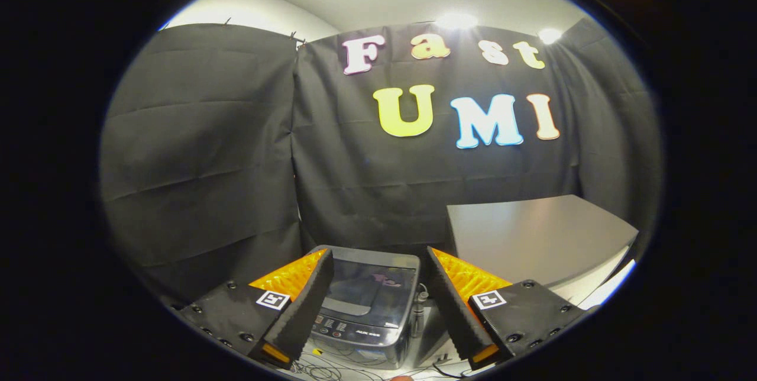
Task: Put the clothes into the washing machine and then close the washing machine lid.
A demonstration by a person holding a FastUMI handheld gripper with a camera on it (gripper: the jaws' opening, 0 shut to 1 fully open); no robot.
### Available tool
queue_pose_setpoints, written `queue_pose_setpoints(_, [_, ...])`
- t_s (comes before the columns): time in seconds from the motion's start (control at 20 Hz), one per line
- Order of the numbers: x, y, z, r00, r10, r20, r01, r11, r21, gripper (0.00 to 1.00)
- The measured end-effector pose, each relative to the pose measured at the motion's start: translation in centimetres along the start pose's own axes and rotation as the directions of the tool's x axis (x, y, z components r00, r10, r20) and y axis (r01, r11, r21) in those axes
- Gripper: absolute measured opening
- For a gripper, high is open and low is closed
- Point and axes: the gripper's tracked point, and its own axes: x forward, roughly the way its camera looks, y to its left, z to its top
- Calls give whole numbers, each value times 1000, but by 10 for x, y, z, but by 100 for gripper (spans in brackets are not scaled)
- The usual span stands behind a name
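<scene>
gripper (378, 304) is spread wide with nothing in it, fingers framing the washing machine (368, 310) just ahead. lid (369, 289) looks down. right of the machine sits a grey table (532, 239). lid's probably stiff, smooth plastic; i'd grab the front edge. can't spot clothes.

We count: one washing machine (368, 310), lid (371, 289) down; one grey table (535, 239); one gripper (378, 262), two fingers (301, 304) spread apart, gripping nothing; cable bundle (331, 369) on floor.
</scene>
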Motion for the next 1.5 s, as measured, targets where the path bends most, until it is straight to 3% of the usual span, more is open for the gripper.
queue_pose_setpoints(0.65, [-84, -76, 10, 966, -202, 159, 205, 979, -1, 96])
queue_pose_setpoints(0.8, [-96, -84, 18, 946, -218, 239, 239, 969, -62, 96])
queue_pose_setpoints(1.0, [-100, -82, 1, 953, -208, 218, 226, 972, -61, 96])
queue_pose_setpoints(1.5, [-105, -75, 8, 955, -196, 221, 217, 973, -73, 96])
